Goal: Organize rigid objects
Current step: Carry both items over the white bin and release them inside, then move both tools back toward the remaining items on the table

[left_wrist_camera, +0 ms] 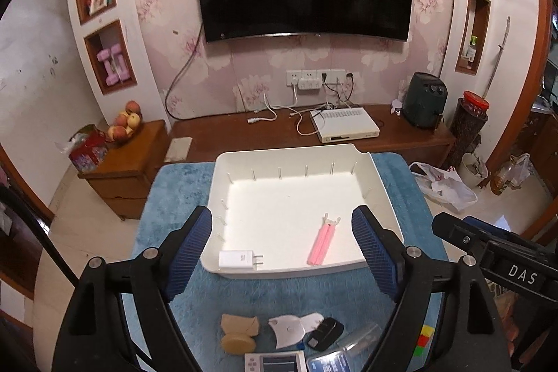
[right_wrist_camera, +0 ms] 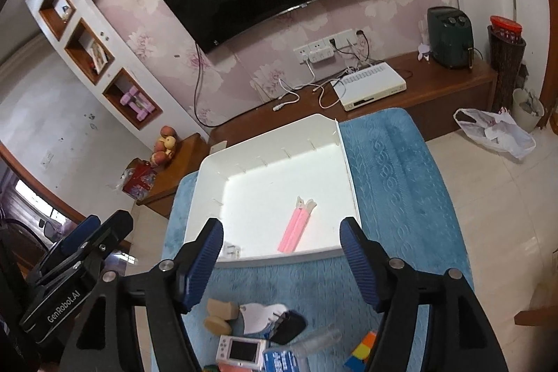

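Observation:
A white tray [left_wrist_camera: 375, 187] [right_wrist_camera: 209, 183] rests on a blue mat. Inside it lie a white plug charger [left_wrist_camera: 239, 259] at the near left corner and a pink clip [left_wrist_camera: 322, 243] [right_wrist_camera: 294, 229] nearer the right. My left gripper [left_wrist_camera: 282, 250] hovers open above the tray's near edge, nothing between its blue pads. My right gripper [right_wrist_camera: 282, 255] is open too, over the same edge, empty. Loose items sit on the mat below both: a tan wooden piece [left_wrist_camera: 239, 333] [right_wrist_camera: 219, 312], a white scraper [left_wrist_camera: 291, 328] [right_wrist_camera: 259, 314], a black key fob [left_wrist_camera: 322, 333] [right_wrist_camera: 289, 326], a handheld game [right_wrist_camera: 240, 351].
A colour cube [right_wrist_camera: 362, 349] and a clear box [left_wrist_camera: 343, 351] lie at the mat's near right. Behind the tray a wooden TV bench [left_wrist_camera: 244, 135] carries a white set-top box [left_wrist_camera: 345, 126]. A plastic bag [left_wrist_camera: 443, 185] lies on the floor at right.

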Available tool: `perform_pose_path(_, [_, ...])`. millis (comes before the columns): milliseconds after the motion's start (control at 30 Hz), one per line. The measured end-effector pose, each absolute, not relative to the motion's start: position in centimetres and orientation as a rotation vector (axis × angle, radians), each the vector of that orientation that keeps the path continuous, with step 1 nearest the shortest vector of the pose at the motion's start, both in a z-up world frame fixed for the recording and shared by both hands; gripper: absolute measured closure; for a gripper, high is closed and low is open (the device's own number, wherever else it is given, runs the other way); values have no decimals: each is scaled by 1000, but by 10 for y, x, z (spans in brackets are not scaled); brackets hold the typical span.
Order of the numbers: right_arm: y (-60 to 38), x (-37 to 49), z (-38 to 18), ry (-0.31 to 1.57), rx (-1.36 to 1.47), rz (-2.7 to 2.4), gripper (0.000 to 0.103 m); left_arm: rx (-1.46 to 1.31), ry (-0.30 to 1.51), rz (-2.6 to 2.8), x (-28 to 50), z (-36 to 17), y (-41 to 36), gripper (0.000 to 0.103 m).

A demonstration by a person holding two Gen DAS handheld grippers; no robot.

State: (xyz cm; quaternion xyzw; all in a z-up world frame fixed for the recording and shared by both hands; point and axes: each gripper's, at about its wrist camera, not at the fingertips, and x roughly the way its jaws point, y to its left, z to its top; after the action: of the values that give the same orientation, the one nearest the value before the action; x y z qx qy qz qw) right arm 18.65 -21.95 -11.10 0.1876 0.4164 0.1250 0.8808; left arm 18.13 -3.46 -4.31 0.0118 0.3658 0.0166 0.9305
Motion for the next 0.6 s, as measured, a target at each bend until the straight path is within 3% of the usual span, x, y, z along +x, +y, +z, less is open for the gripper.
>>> perform_pose_path(600, [-250,100,-134,928,461,222,29,67,824,19,103,-64,-55,18])
